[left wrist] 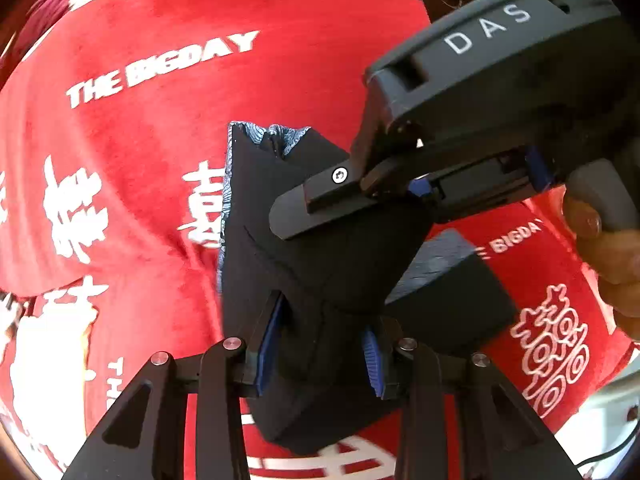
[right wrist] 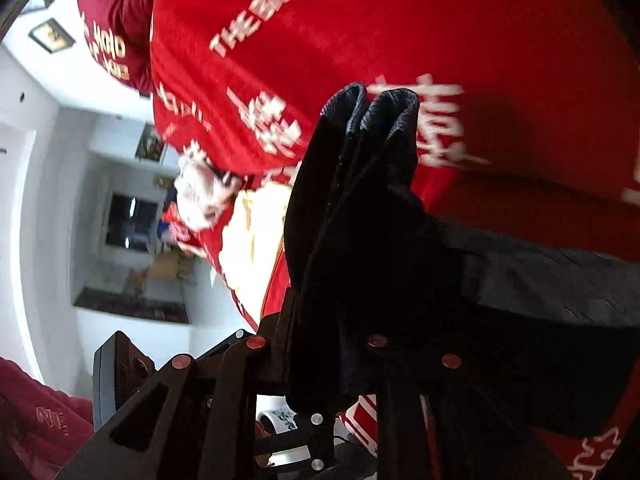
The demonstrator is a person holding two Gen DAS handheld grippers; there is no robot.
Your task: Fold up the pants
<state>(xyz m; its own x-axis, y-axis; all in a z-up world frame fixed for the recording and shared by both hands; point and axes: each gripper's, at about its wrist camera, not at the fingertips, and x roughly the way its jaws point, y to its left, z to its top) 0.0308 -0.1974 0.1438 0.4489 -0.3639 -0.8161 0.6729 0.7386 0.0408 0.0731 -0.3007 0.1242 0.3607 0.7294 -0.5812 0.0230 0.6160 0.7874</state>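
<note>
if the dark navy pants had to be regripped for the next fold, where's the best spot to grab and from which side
Probably the free end of the dark navy pants, at the hem showing the blue patterned lining. The layers lie stacked there with an open edge over the red printed cloth, so come in from that far side, jaws across the stack. The left gripper and right gripper already clamp the near part.
</note>
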